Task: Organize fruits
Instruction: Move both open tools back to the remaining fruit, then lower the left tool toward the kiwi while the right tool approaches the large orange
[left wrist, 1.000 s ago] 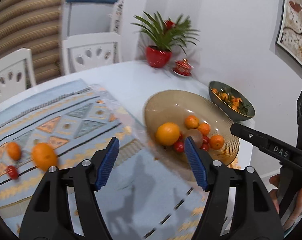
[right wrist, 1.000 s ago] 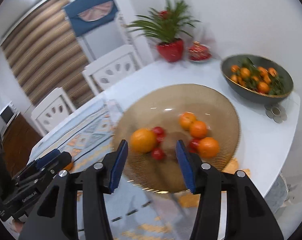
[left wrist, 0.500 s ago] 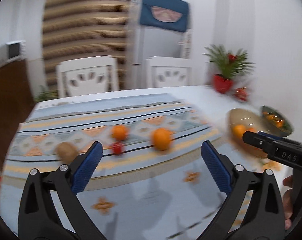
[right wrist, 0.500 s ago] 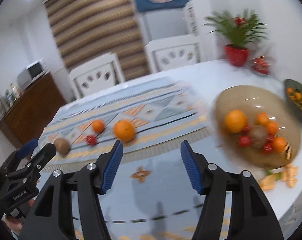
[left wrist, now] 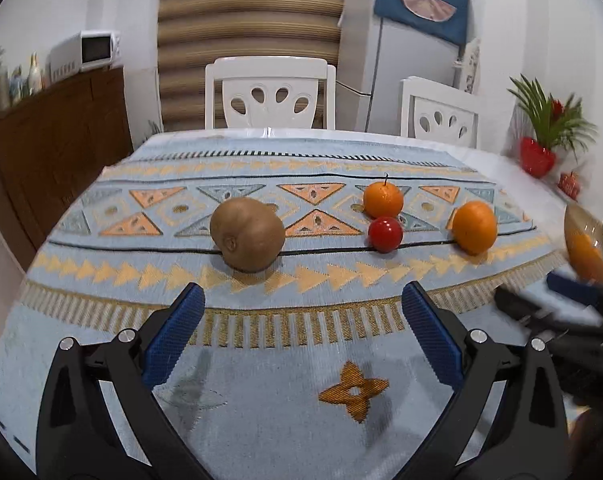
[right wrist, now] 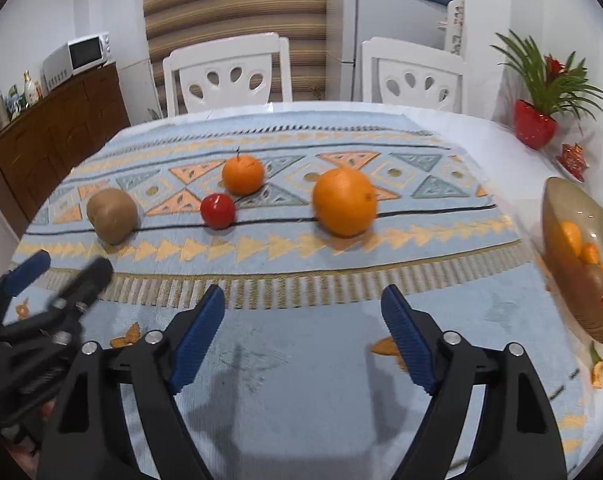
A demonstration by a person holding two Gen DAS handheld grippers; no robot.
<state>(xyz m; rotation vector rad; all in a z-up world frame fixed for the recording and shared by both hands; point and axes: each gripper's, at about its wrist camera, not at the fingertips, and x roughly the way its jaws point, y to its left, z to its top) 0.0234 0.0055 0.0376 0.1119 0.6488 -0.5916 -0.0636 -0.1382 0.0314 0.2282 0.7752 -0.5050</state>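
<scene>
Desk: patterned cloth [left wrist: 261,160] covers the desk.
Left claw [left wrist: 301,336]: spread wide, empty, low, facing kiwi [left wrist: 247,234].
Right claw [right wrist: 303,334]: wide apart, empty, facing orange [right wrist: 344,201].
Fruit: cherry tomato [left wrist: 385,234], mandarin [left wrist: 383,199] between; plate [right wrist: 557,208] far right.
Advice: centre each fruit, squeeze gently.

A home dining room: a tabletop [left wrist: 497,164] under a patterned woven cloth [left wrist: 261,168], two white dining chairs [left wrist: 269,94] at its far side, a striped blind [left wrist: 249,12] behind. A microwave [left wrist: 87,50] sits on a wooden sideboard [left wrist: 53,140] at left; at right a potted plant [left wrist: 545,136] and what looks like a covered fridge [left wrist: 413,56].
</scene>
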